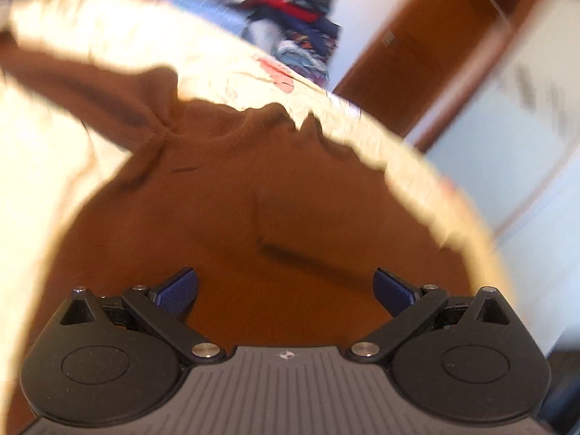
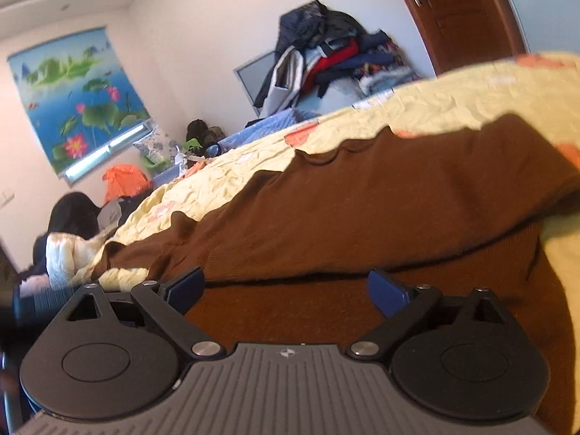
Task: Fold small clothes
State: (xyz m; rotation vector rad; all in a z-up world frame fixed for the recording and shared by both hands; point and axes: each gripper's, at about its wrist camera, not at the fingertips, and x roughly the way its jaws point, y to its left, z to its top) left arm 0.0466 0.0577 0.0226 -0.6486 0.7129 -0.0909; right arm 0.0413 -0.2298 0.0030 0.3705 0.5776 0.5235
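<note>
A brown knit garment (image 1: 232, 195) lies spread on a pale yellow bedspread (image 1: 43, 188). One sleeve runs up to the left in the left wrist view. My left gripper (image 1: 284, 291) is open and empty, just above the garment's body, blue pads wide apart. In the right wrist view the same brown garment (image 2: 362, 210) has one part folded over another, with a fold edge right ahead of the fingers. My right gripper (image 2: 286, 290) is open and empty, low over the brown cloth.
The yellow bedspread (image 2: 417, 108) has orange prints. A pile of dark clothes (image 2: 326, 47) sits beyond the bed against the wall. A wooden door (image 2: 453, 11) stands at the right. More clothes and an orange bag (image 2: 123, 179) lie left.
</note>
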